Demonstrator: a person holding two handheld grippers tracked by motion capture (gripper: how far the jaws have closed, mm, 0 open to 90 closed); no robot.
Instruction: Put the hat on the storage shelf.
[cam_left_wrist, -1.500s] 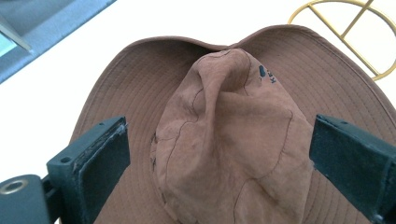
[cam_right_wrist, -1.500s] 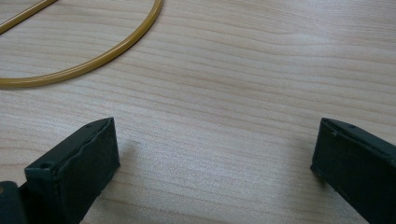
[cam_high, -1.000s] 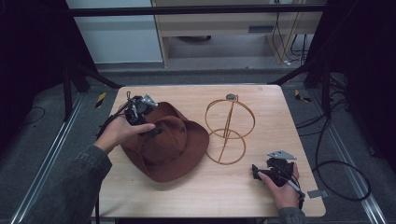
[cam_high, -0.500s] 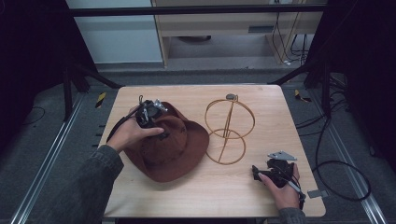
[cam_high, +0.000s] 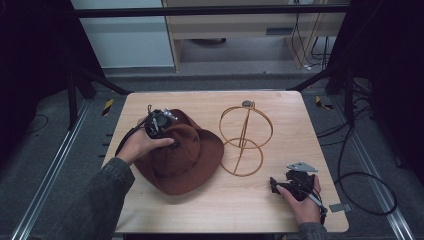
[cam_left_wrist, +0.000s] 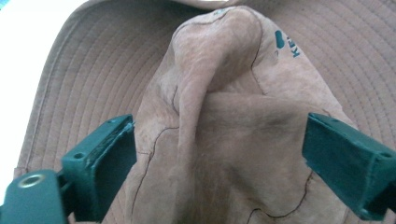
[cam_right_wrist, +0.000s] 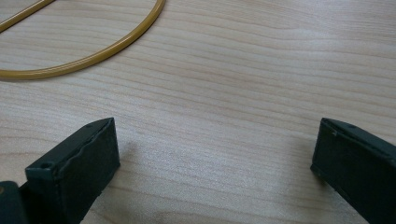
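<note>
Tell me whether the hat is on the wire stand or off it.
Off. The brown hat lies brim-down on the table, left of the gold wire stand, which stands bare.

Bare table (cam_high: 210, 210) is lying open along the near edge; the hat (cam_high: 187, 160) and wire stand (cam_high: 245, 142) are blocking the middle, nearly touching each other.

A light wooden tabletop (cam_high: 210, 205) with rounded corners fills the middle of the high view. Right of the frame's centre a gold wire stand (cam_high: 245, 140) rises from it: an upright ring over a flat ring base, with a small dark knob (cam_high: 247, 104) on top. In the right gripper view, an arc of that base ring (cam_right_wrist: 100, 53) crosses the upper left. Grey floor surrounds the tabletop; black cables (cam_high: 367, 175) loop at the right. A pale cabinet (cam_high: 235, 25) stands at the top.
</note>
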